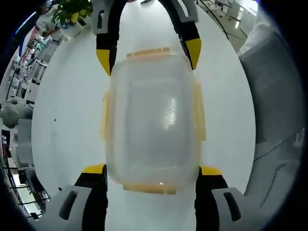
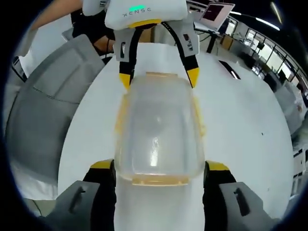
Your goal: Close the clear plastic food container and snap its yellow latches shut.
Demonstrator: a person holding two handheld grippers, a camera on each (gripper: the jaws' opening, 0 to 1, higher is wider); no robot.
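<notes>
Container (image 1: 153, 120), lid on, straddled endwise by wide left gripper (image 1: 151, 175) and right gripper (image 2: 159, 171); uneven pressing could skid it across the table (image 1: 67, 120).

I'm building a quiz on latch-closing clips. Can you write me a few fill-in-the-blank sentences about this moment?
1. The clear container rests on a ____ table.
2. The container's latches are ____ in colour.
3. In the left gripper view, the right gripper comes in from the ____ of the picture.
4. The left gripper has one jaw on each ____ of the container's near end.

Missing words: white; yellow; top; side
</notes>
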